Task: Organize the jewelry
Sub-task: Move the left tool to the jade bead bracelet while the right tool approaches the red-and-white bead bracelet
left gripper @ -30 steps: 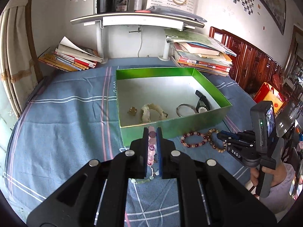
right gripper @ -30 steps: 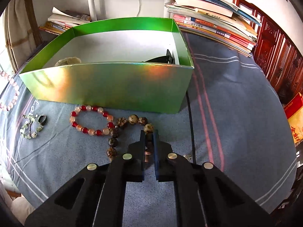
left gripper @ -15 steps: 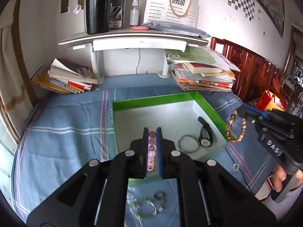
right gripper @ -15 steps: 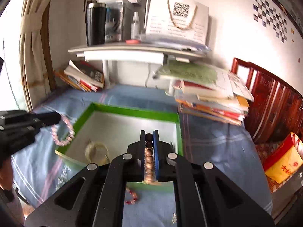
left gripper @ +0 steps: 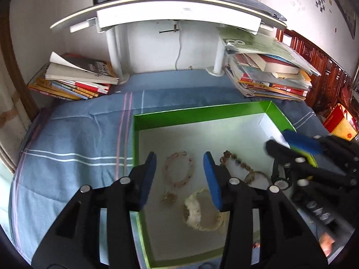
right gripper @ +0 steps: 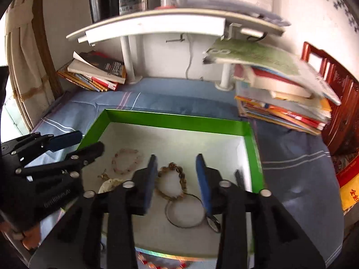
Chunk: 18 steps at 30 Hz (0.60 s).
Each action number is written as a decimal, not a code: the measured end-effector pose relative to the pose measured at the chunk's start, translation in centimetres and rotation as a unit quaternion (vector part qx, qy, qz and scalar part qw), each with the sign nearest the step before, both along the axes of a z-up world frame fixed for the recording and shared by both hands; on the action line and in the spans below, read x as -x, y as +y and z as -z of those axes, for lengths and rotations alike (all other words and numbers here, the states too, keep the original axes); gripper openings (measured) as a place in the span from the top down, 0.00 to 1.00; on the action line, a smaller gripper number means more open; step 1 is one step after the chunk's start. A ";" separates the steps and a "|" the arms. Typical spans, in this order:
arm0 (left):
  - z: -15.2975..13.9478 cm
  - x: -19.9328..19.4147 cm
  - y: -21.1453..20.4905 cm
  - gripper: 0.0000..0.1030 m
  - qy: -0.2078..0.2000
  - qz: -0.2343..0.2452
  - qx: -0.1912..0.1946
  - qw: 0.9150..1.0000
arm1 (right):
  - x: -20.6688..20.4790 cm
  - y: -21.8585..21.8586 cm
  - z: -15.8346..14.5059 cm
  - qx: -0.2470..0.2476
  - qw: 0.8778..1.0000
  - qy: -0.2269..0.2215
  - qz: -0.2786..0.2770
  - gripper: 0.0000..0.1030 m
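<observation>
A green box (left gripper: 202,112) with a white floor sits on the blue cloth; it also shows in the right wrist view (right gripper: 175,118). My left gripper (left gripper: 179,174) is open above the box, over a pink bead bracelet (left gripper: 178,168) lying on the floor. My right gripper (right gripper: 176,174) is open above the box, over a brown bead bracelet (right gripper: 172,182), which also shows in the left wrist view (left gripper: 237,163). A pale bracelet (left gripper: 199,215), a metal bangle (right gripper: 186,210), a small charm (left gripper: 168,198) and a watch (left gripper: 280,181) lie in the box too.
Book stacks stand at the back left (left gripper: 74,78) and back right (left gripper: 269,74). A white shelf stand (left gripper: 166,15) rises behind the box. A red bead bracelet (right gripper: 161,263) lies on the cloth in front of the box. A wooden chair (right gripper: 336,103) is at the right.
Both grippers moved over the box and opened. The pink bracelet left my left gripper and the brown bracelet left my right gripper; both now lie in the box.
</observation>
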State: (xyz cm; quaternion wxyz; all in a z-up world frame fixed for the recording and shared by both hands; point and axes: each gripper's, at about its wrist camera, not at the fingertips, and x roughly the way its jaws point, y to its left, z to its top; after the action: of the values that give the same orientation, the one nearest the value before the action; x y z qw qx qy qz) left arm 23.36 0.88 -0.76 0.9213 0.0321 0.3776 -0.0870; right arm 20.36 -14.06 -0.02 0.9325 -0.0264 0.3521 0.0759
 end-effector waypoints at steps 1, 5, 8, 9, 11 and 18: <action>-0.1 0.9 0.4 0.58 -0.003 -0.006 -0.005 1.000 | 1.3 -0.4 -0.4 0.008 1.000 -0.010 0.005 0.60; -0.7 6.9 3.1 0.48 -0.020 -0.037 -0.009 0.999 | 7.7 -2.9 -0.5 -0.006 1.000 -0.017 -0.019 0.60; 0.0 11.4 5.0 0.45 -0.026 -0.034 0.012 0.999 | 11.3 -3.7 1.8 0.010 1.000 -0.004 -0.019 0.60; 0.8 12.5 5.5 0.45 -0.015 -0.040 0.008 0.999 | 11.7 -3.8 2.9 0.016 1.000 0.007 -0.015 0.60; 2.5 13.5 6.0 0.46 0.008 -0.052 -0.001 0.999 | 11.1 -3.9 5.3 0.008 0.999 0.038 -0.009 0.61; 7.1 14.2 5.3 0.46 0.075 -0.018 -0.002 0.997 | 7.7 -2.4 9.6 -0.023 0.995 0.093 -0.003 0.62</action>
State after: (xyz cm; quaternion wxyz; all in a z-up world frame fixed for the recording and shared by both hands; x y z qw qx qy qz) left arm 9.14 6.16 -7.89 0.8915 0.0202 0.4467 -0.0719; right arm 12.66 -16.51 -9.59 0.8959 0.0014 0.4351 0.0892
